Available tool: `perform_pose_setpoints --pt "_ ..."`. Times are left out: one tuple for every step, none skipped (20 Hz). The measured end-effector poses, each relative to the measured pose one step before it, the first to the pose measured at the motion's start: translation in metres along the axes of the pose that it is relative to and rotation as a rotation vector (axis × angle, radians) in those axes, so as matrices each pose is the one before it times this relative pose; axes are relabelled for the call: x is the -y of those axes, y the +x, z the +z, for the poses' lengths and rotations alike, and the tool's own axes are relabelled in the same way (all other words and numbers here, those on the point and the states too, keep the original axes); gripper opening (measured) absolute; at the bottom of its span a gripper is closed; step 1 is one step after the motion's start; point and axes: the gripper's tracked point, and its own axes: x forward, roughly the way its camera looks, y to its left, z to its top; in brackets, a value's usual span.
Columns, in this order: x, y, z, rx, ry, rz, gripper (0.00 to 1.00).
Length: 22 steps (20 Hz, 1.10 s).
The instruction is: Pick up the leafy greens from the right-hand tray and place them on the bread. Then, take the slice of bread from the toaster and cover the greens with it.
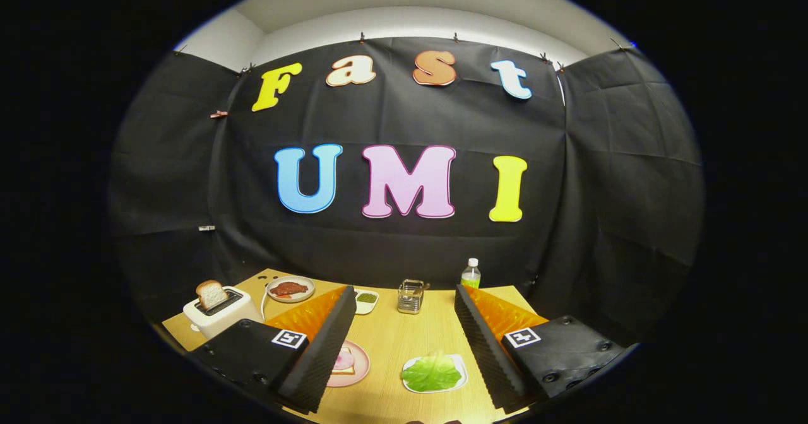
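Gripper [404, 354] fingers wide apart, holding nothing — leafy greens [432, 373] on white tray [459, 368] between them; toaster [221, 310] with bread slice [211, 294] beyond left finger

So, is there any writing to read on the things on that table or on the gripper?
Water bottle label: too small to read.
Square markers on the gripper: black-and-white patterns, no words.
Elsewhere on the table: none to read.
The gripper is open, with the leafy greens between its fingers.
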Motion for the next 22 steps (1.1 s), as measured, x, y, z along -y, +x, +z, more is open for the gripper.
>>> perform_pose_setpoints --pt "0.00205 0.00082 -0.00448 -0.01215 0.00336 -0.00557 0.98" --pt "0.00151 0.00197 -0.00397 -0.01026 0.00370 -0.00163 0.98" --pt "0.00098 0.00277 -0.00531 -0.01258 0.00444 0.00095 0.98" --pt "0.00139 0.00344 -0.00606 -0.01669 0.00395 -0.00108 0.98" --pt "0.00152 0.00380 -0.00611 -0.02080 0.00463 -0.00306 0.97" --pt "0.00269 0.00473 -0.00853 -0.02265 0.00543 -0.00558 0.98" --pt "0.00356 0.00505 -0.00788 -0.02657 0.01122 -0.01372 0.98" --pt "0.00342 0.00667 -0.00904 -0.02512 0.01840 -0.01549 0.98" --pt "0.00240 0.00755 -0.00980 -0.02813 0.01784 -0.01396 0.98" --pt "0.00316 0.00805 -0.01144 -0.02865 0.00841 -0.01378 0.98" --pt "0.00245 0.00684 -0.01006 -0.02556 -0.00161 -0.01012 0.98" --pt "0.00282 0.00858 -0.00905 -0.02324 -0.00332 -0.00970 0.98" --pt "0.00306 0.00790 -0.01166 -0.02704 -0.00057 -0.00827 0.98" --pt "0.00226 0.00737 -0.01240 -0.03652 0.00299 -0.00584 0.98" --pt "0.00147 0.00691 -0.01098 -0.03243 0.00355 -0.00099 0.98" --pt "0.00180 0.00802 -0.00964 -0.03169 0.00448 -0.00143 0.98" --pt "0.00287 0.00801 -0.00912 -0.02746 -0.00017 -0.00434 0.98" --pt "0.00288 0.00752 -0.00922 -0.02526 -0.00273 -0.00464 0.98" --pt "0.00313 0.00829 -0.00788 -0.02541 -0.00796 -0.00478 0.98" --pt "0.00219 0.00663 -0.00830 -0.02400 -0.01131 -0.00254 0.98" --pt "0.00213 0.00724 -0.00763 -0.02527 -0.01070 -0.00040 0.98" --pt "0.00282 0.00847 -0.00740 -0.02386 -0.00955 0.00052 0.98"
